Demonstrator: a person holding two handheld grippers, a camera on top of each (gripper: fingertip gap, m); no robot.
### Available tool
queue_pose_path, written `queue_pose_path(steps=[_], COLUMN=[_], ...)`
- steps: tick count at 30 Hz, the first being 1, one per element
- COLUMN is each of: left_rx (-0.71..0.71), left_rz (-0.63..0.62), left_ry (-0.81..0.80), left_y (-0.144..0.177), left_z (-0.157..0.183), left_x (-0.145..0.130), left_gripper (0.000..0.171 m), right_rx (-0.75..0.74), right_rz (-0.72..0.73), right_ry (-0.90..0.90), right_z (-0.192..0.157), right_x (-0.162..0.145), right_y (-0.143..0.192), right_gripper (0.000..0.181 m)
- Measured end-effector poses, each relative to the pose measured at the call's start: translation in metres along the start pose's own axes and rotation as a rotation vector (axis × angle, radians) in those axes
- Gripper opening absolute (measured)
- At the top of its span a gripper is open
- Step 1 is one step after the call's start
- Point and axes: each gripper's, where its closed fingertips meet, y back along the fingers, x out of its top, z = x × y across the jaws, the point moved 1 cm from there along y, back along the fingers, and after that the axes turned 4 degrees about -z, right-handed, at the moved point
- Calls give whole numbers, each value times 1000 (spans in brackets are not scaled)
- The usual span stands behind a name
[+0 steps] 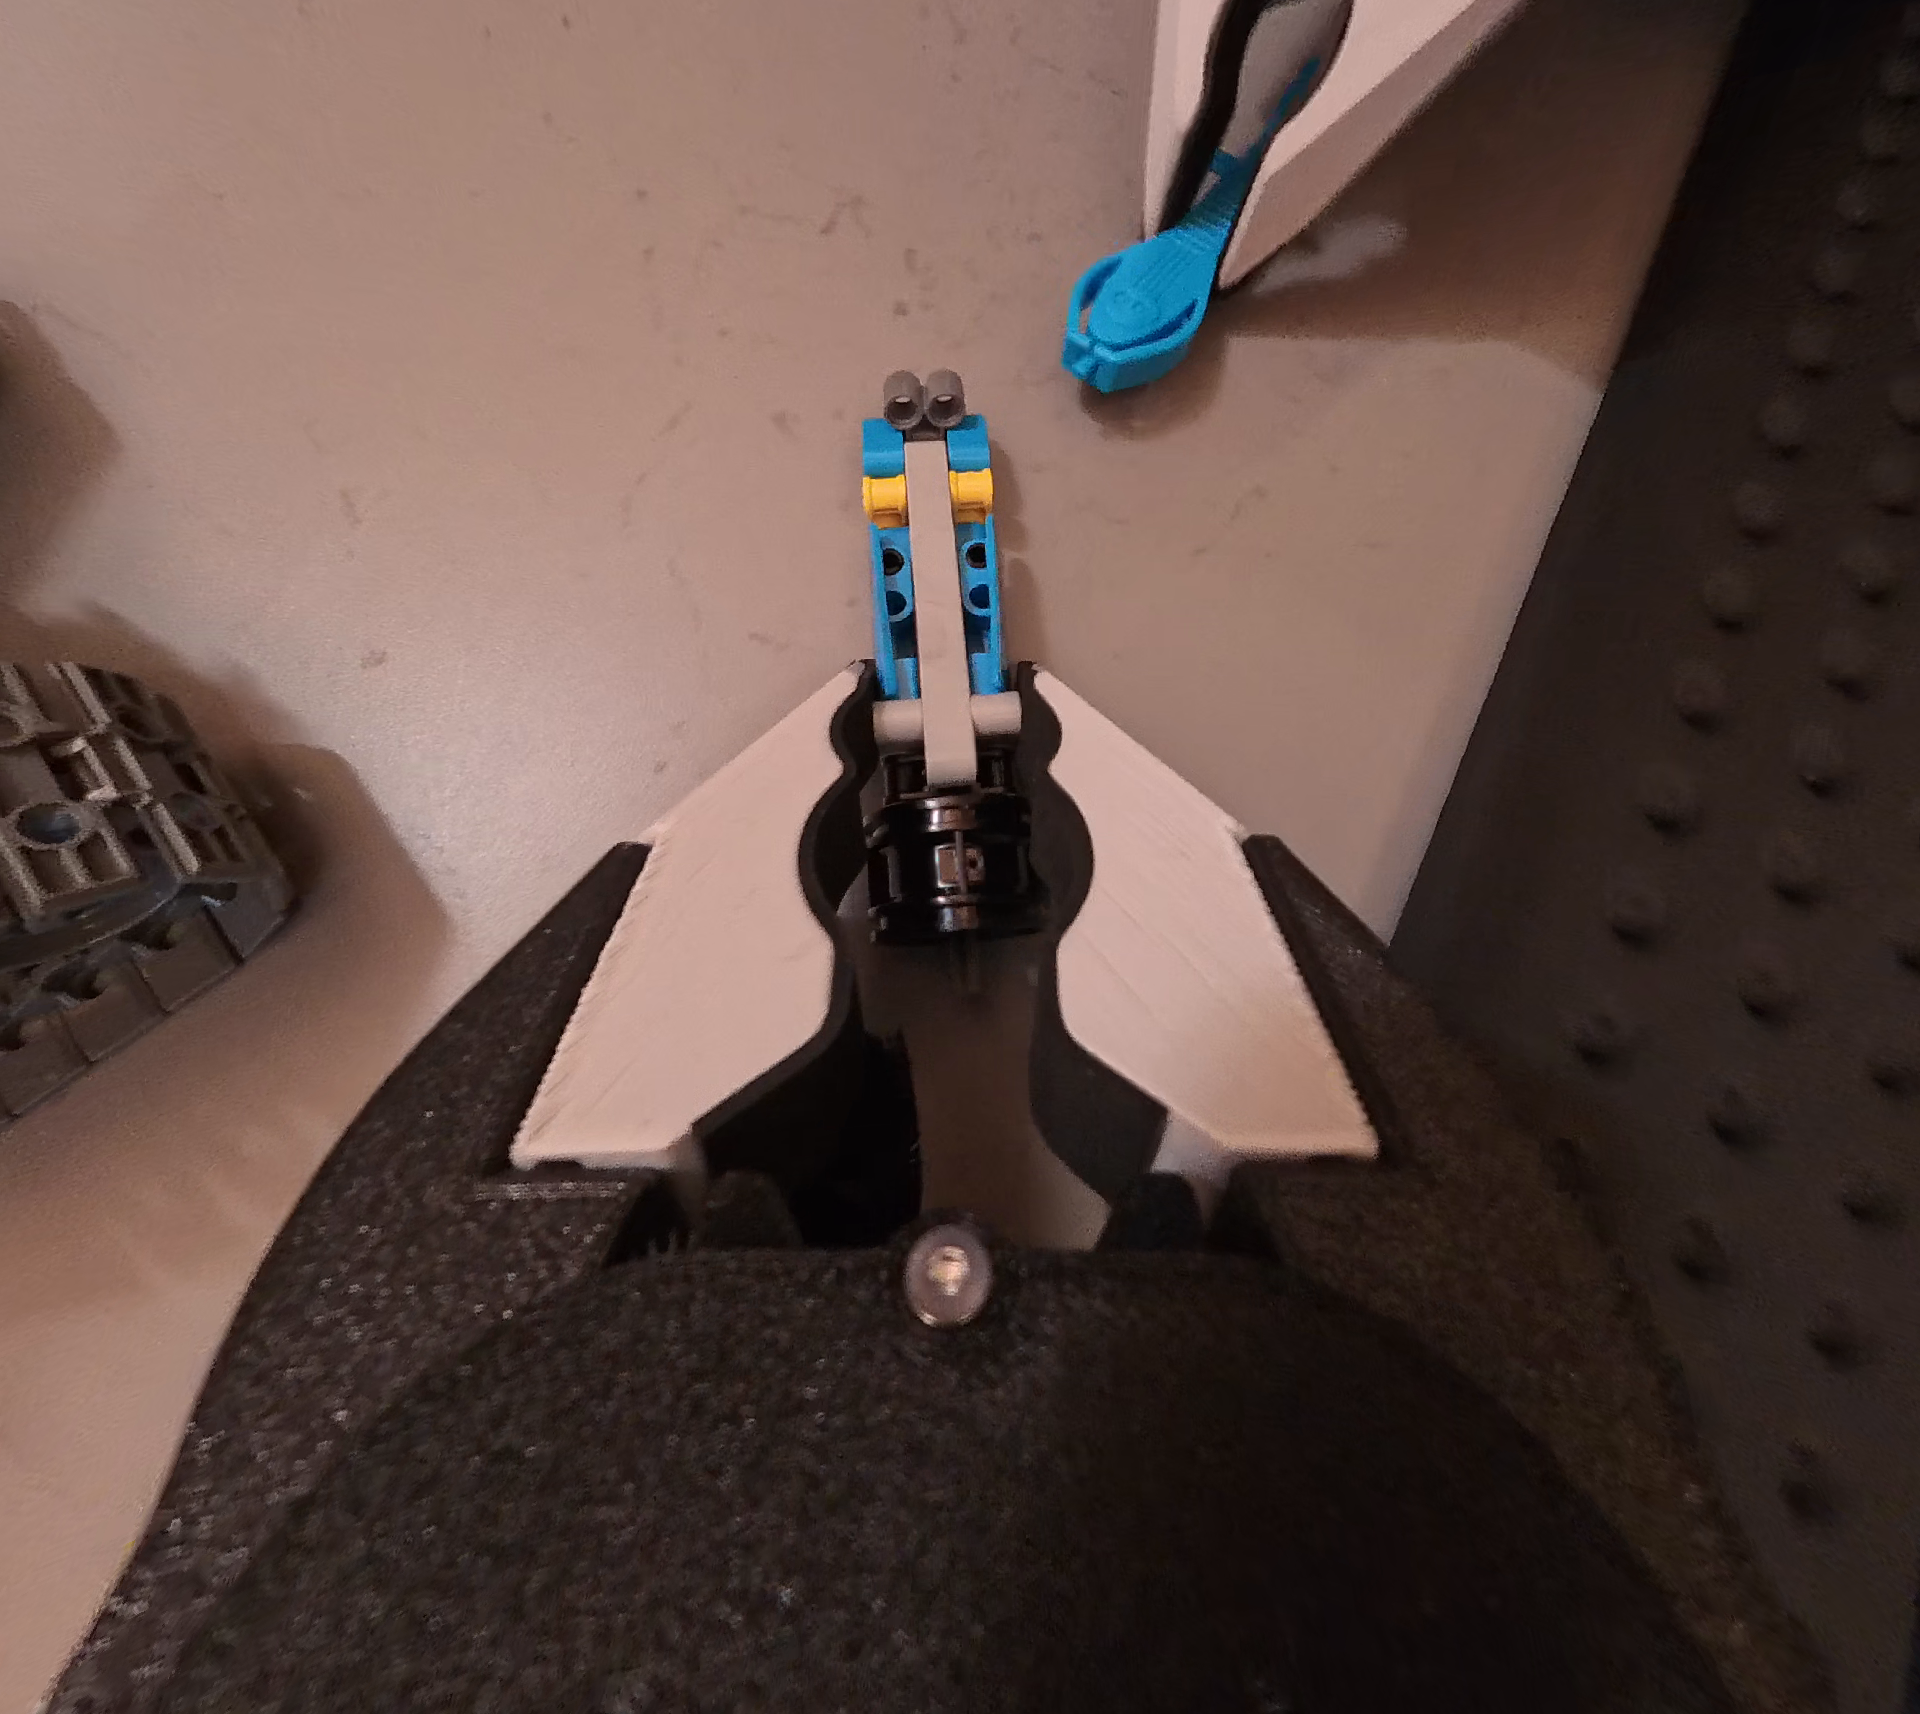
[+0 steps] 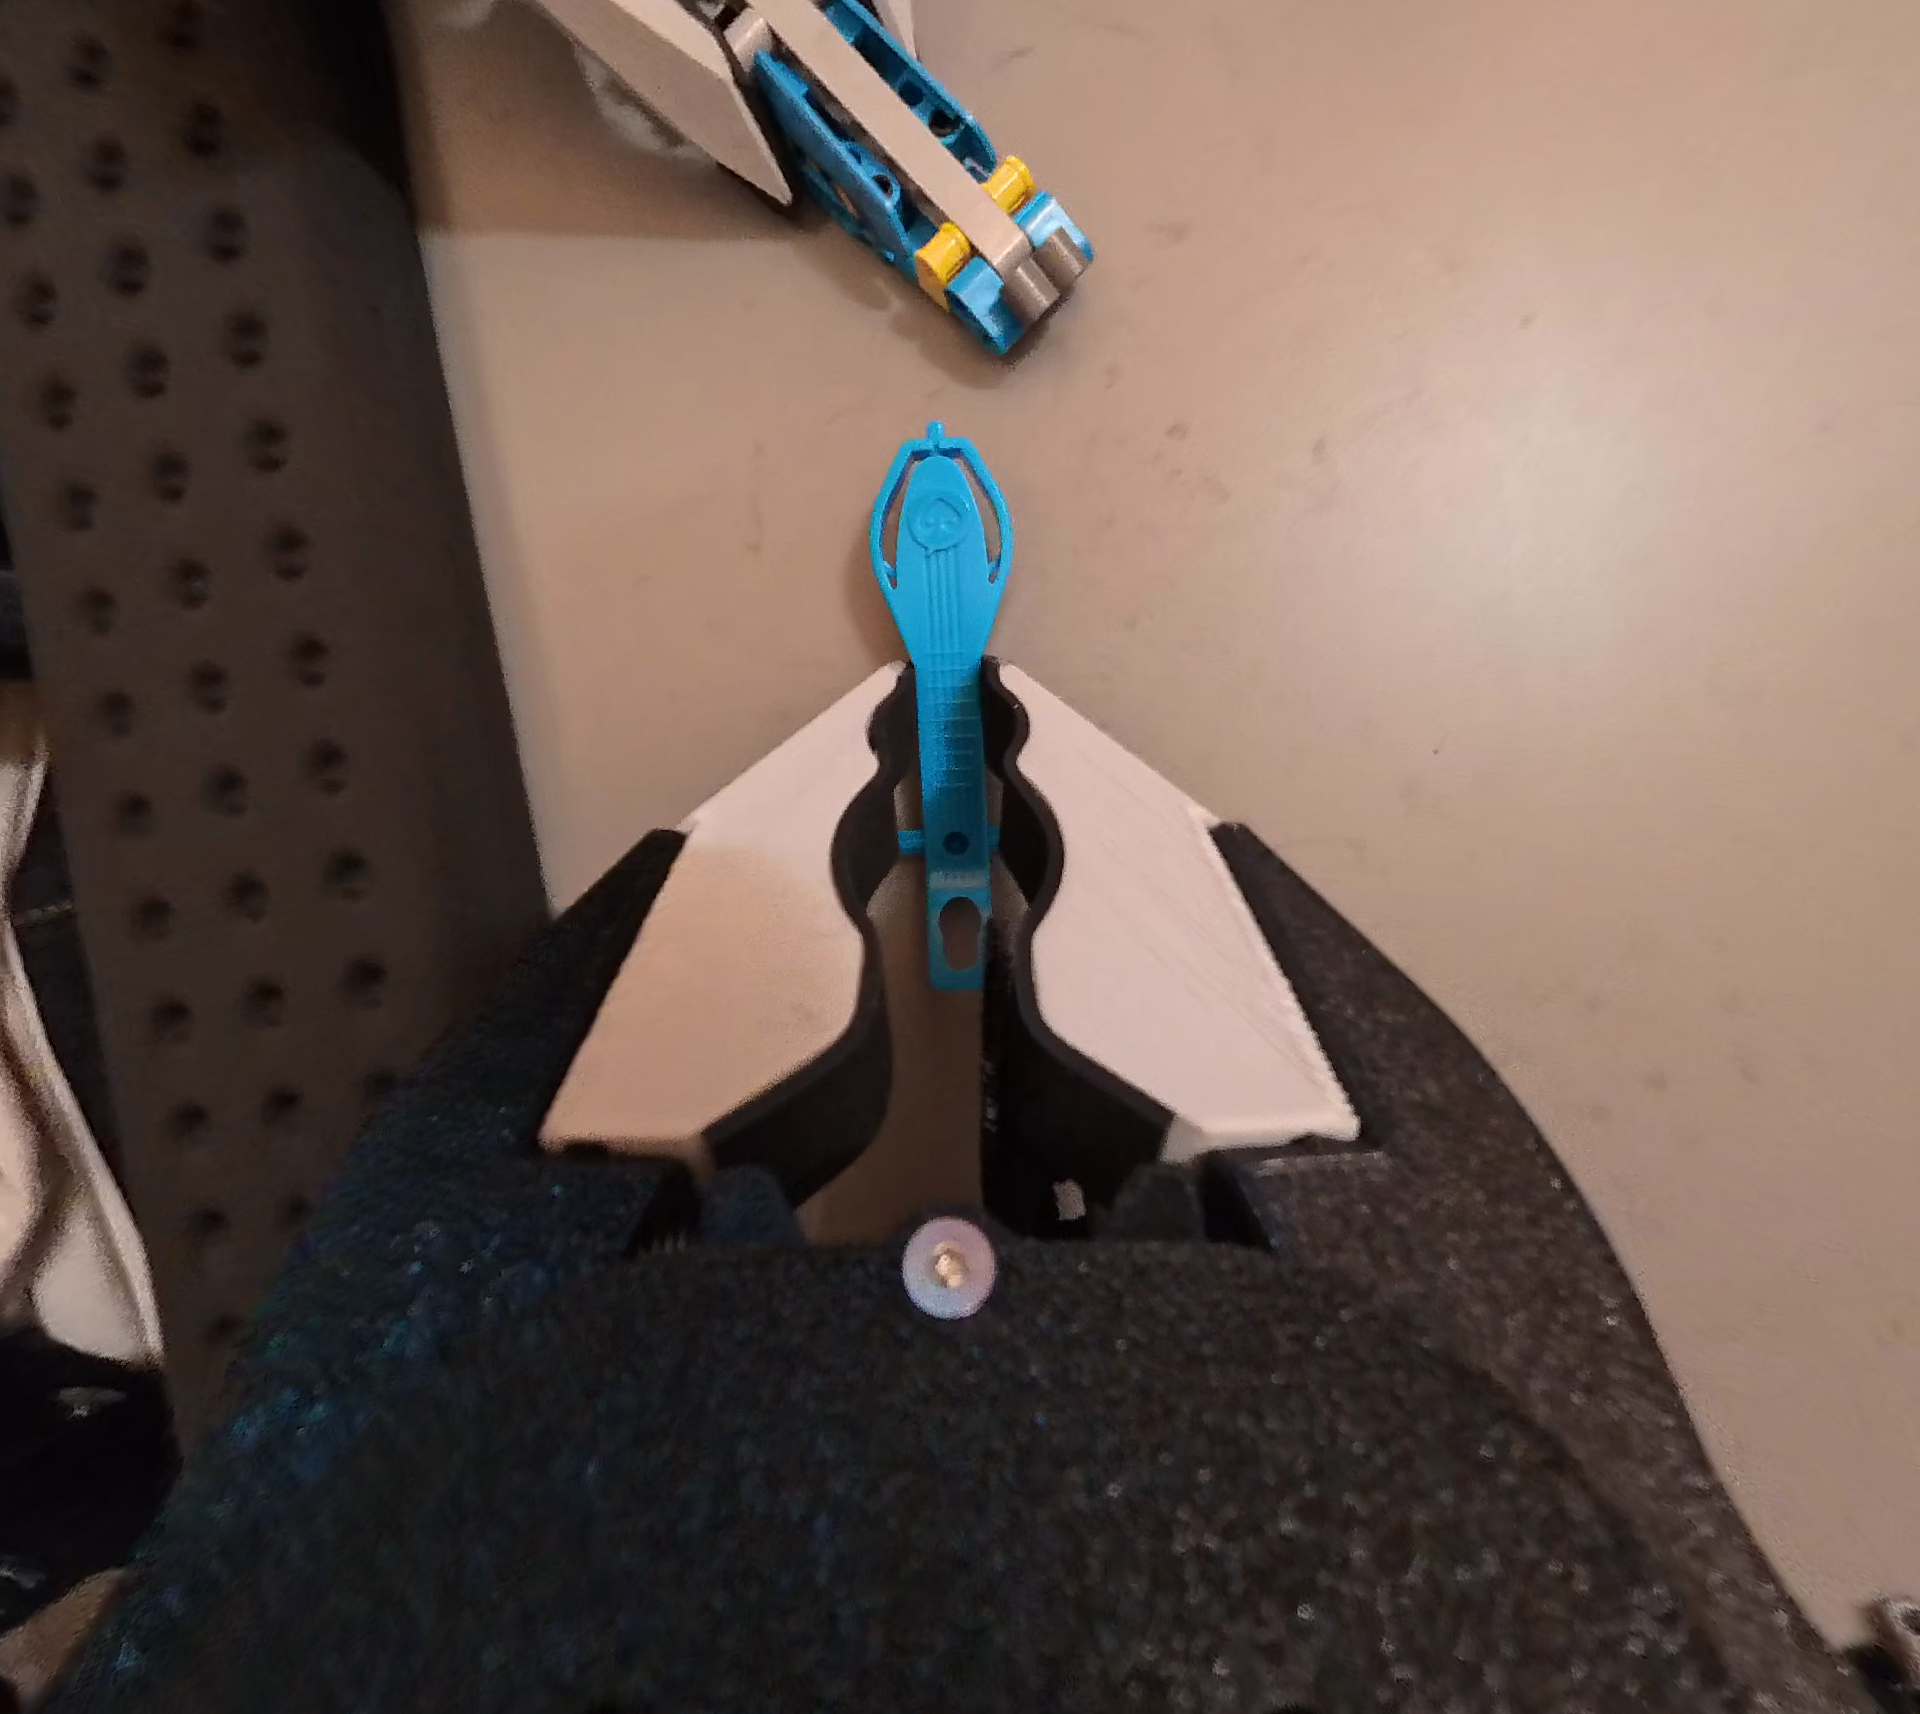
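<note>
the left gripper [image 1: 945,688] is pinched on a small building-brick assembly of blue beams, a pale grey beam, yellow pins and black ribbed wheels [image 1: 935,604]. the black wheel end sits back between the fingers, and the blue and grey beams stick out forward past the fingertips, over the beige table [image 1: 520,210]. the right gripper [image 2: 940,677] is clamped on a thin blue plastic paddle-shaped piece with a ribbed stem [image 2: 943,615]; its rounded head pokes out ahead of the fingertips and the slotted tail lies back between the fingers. in the right wrist view the brick assembly hangs ahead and a little to the left of the paddle's head, near it but not touching.

both pieces look light and rigid. the assembly is snapped together from small parts, so a hard squeeze or twist could pop a pin loose; the wheel hub looks like the firmest spot to hold. the paddle seems thin and may flex, and its ribbed stem should give better grip than the smooth head.

off to the left of the left gripper lies a grey lattice-like block of bricks [image 1: 104,854]; a dark studded mat [image 1: 1714,729] runs along its right.
</note>
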Motion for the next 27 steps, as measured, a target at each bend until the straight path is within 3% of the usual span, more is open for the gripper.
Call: queue_pose_path(steps=[3,8,13,17,21,23,27], left_rx=[1,53,116,189,168,175,206], left_rz=[2,-11,-33,-64,-51,-36,-27], left_ry=[60,46,23,-15,-39,-39,-14], left_y=[-3,-6,-9,-10,-19,-23,-25], left_z=[-1,1,1,-4,0,0,-2], left_x=[4,6,8,13,22,25,27], left_gripper=[25,25,26,55,45,24,24], right_rx=[-17,5,-185,-208,-251,-290,-338], right_rz=[6,78,76,103,139,141,160], right_ry=[-64,-108,-46,-92,-207,-242,-310], right_z=[2,-6,1,1,6,8,11], right_x=[3,16,21,22,24,23,23], right_y=[-3,-7,-17,-18,-17,-17,-16], right_gripper=[12,35,26,24,24,24,24])
